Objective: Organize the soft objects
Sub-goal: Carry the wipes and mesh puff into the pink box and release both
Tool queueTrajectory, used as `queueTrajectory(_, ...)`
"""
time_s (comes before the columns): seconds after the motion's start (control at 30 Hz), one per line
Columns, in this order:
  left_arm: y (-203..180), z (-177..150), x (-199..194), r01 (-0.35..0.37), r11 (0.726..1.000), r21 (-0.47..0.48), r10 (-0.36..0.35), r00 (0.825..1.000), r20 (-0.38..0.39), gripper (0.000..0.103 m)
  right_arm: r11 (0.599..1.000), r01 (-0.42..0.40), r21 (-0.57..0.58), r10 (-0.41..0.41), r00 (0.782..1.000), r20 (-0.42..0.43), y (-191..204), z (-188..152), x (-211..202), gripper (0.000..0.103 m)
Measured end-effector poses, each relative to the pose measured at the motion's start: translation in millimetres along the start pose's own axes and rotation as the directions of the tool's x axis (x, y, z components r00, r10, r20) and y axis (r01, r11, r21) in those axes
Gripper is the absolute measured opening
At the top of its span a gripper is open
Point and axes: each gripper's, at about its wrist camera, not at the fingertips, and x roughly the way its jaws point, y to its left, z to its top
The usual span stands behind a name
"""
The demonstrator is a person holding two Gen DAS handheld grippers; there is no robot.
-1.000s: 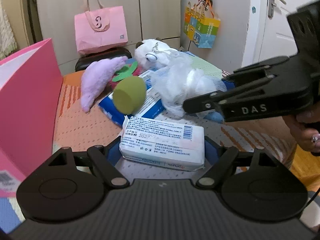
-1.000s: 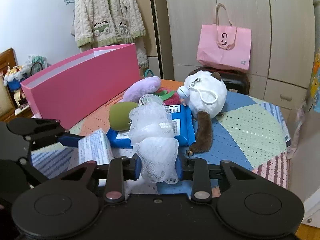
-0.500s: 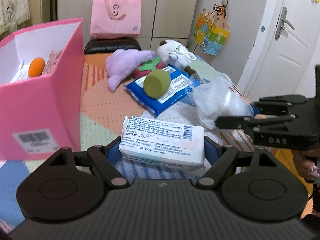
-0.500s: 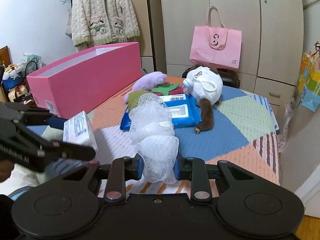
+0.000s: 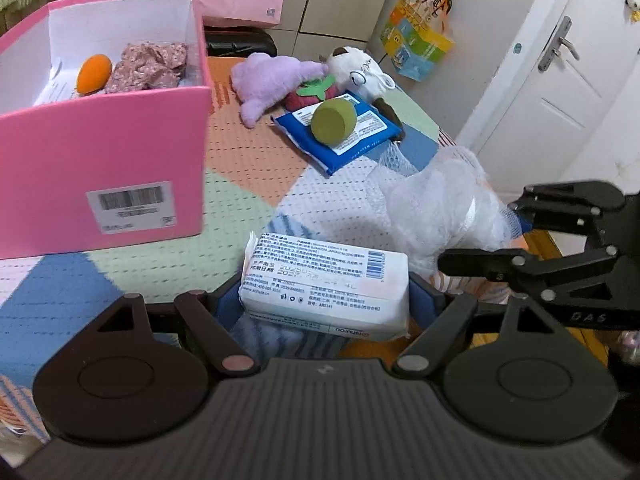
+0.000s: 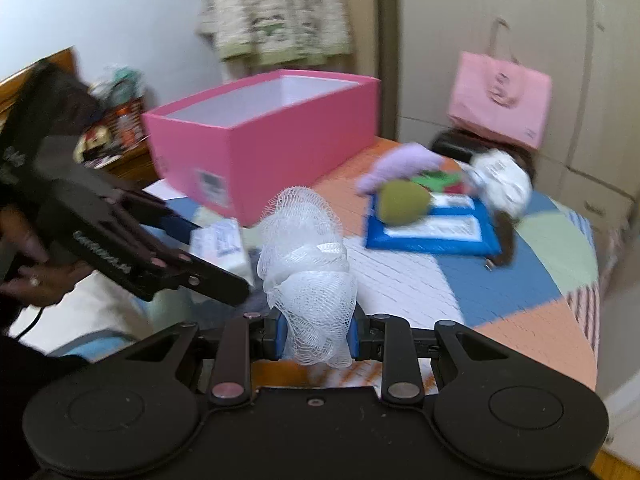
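1. The left gripper (image 5: 326, 300) has its jaws closed on a white rectangular plastic-wrapped tissue pack with printed text (image 5: 326, 284), held flat between the blue pads above the near edge of the patchwork tabletop (image 5: 248, 160).
2. The right gripper (image 6: 316, 334) has its jaws pinched narrow on a white crumpled mesh bath sponge (image 6: 308, 276), which stands up from between the blue pads; in the left wrist view it hangs beside the tissue pack, to its right.
3. Left of the tissue pack, an open pink cardboard box with a barcode label (image 5: 120, 148) stands on the tabletop, holding an orange egg-shaped sponge (image 5: 94, 73) and a bundle of pink floral cloth (image 5: 150, 66).
4. Further back lies a flat blue plastic packet (image 5: 340, 136) with an olive-green rounded sponge (image 5: 333, 121) resting on it.
5. Behind the packet lie a lilac plush toy (image 5: 272, 80) and a white-and-brown plush animal (image 5: 360, 70), close together.
6. A pink paper bag (image 6: 500, 96) stands against the cupboards beyond the tabletop.
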Motion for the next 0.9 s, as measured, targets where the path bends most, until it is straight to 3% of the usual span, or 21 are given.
queueTrajectory(0.13,8,1,-20,-0.012,1.0,0.029,0.012,1.0,0.011,0.081,0.998,-0.032,-0.045,0.031,0.999,-0.017,15,17,-4,0.033)
queueTrajectory(0.33,28,8,-48,0.036,0.999,0.004,-0.036,0.999,0.005,0.081,0.99,-0.103,-0.094,0.102,0.995,-0.012,33,45,-9,0.033)
queueTrajectory(0.63,56,36,-83,0.022,0.998,0.057,-0.027,0.995,0.094,0.081,0.98,-0.176,-0.097,0.18,0.983,0.033,45,84,-1,0.034)
queueTrajectory(0.9,79,64,-97,0.006,0.998,0.061,-0.017,0.983,0.183,0.081,0.981,-0.131,-0.144,0.145,0.985,0.092,50,118,15,0.034)
